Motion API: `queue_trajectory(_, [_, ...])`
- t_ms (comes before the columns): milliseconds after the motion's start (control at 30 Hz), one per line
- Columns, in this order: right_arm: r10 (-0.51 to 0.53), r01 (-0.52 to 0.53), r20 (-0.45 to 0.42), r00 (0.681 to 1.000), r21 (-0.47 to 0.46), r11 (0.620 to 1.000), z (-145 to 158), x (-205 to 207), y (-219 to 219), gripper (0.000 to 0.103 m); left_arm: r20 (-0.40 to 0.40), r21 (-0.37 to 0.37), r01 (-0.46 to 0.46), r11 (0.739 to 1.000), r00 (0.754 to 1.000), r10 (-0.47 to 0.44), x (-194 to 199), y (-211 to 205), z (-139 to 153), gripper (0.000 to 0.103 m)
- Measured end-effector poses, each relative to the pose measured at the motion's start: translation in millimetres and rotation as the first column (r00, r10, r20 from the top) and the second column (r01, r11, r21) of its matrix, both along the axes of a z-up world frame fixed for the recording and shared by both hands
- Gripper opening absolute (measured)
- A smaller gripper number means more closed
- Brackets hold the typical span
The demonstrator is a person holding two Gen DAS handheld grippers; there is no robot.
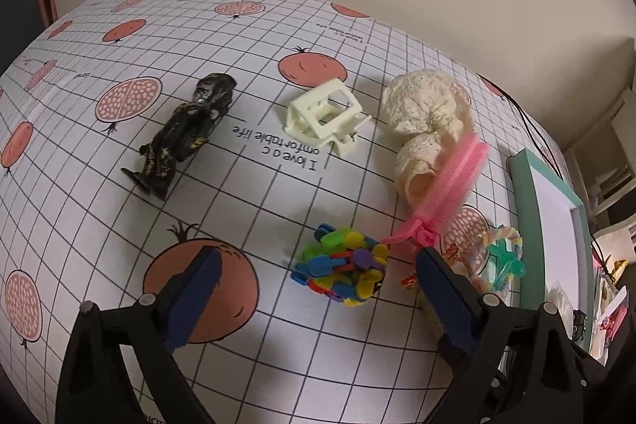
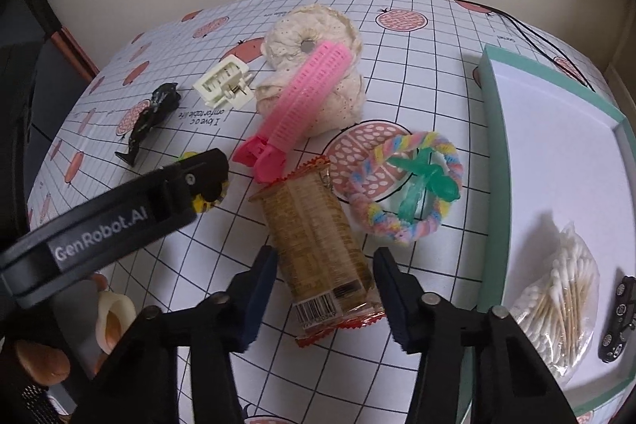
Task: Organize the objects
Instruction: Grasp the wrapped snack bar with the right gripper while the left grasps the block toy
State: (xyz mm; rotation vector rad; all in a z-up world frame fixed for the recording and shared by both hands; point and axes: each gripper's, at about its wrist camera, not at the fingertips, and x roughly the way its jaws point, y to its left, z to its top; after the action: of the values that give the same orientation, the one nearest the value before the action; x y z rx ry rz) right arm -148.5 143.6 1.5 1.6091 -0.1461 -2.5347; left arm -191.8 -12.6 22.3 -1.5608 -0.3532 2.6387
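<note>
My right gripper (image 2: 324,257) stands open astride a brown snack packet (image 2: 314,229) with red crimped ends, which lies flat on the checked cloth. Its pads sit close to the packet's two long sides, with a thin gap on the right. My left gripper (image 1: 318,253) is open and hovers over a ball of many-coloured plastic pieces (image 1: 342,271). Beyond it lie a black figurine (image 1: 179,134), a cream claw clip (image 1: 324,118), a cream lace scrunchie (image 1: 425,106) and a pink hair roller (image 1: 453,181).
A teal-rimmed white tray (image 2: 491,114) at the right holds a bag of cotton swabs (image 2: 556,301) and a small black item (image 2: 616,316). A pastel twisted ring with a green piece (image 2: 413,181) lies beside the packet. A hand (image 2: 43,356) shows at the lower left.
</note>
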Motion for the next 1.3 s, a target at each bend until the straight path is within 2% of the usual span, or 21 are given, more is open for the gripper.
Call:
queue_trajectory(167, [-0.006, 0.006, 0.005, 1.0, -0.016, 1.0, 0.5, -0.3, 1.2, 0.043, -0.009, 0.001, 0.013, 1.0, 1.0, -0.013, -0.1, 5.1, -0.3, 0.097])
queue_trajectory(367, [-0.009, 0.009, 0.007, 1.0, -0.022, 1.0, 0.4, -0.1, 1.0, 0.042, -0.01, -0.003, 0.026, 1.0, 1.0, -0.026, -0.6, 9.6, -2.3, 0.096])
queue_trajectory(467, [-0.018, 0.018, 0.006, 1.0, -0.03, 0.999, 0.5, 0.1, 1.9, 0.042, 0.001, -0.017, 0.035, 0.999, 0.999, -0.035, -1.9, 12.3, -4.1, 0.074])
queue_trajectory(567, [-0.021, 0.022, 0.009, 1.0, -0.035, 0.999, 0.5, 0.2, 2.9, 0.042, 0.015, -0.026, 0.044, 0.999, 0.999, -0.044, -2.3, 14.0, -8.8, 0.071])
queue_trajectory(667, [-0.022, 0.022, 0.009, 1.0, -0.035, 0.999, 0.5, 0.2, 2.5, 0.042, 0.012, -0.038, 0.042, 0.998, 0.999, -0.042, -2.4, 14.5, -9.2, 0.056])
queue_trajectory(767, [-0.021, 0.022, 0.009, 1.0, -0.036, 0.999, 0.4, 0.2, 2.4, 0.041, 0.011, -0.038, 0.05, 0.998, 0.999, -0.05, -1.8, 15.4, -9.8, 0.047])
queue_trajectory(1300, [-0.011, 0.008, -0.063, 0.998, -0.046, 0.999, 23.9, 10.1, 4.3, 0.039, -0.027, -0.054, 0.046, 0.997, 0.999, -0.047, 3.5, 10.8, 5.5, 0.047])
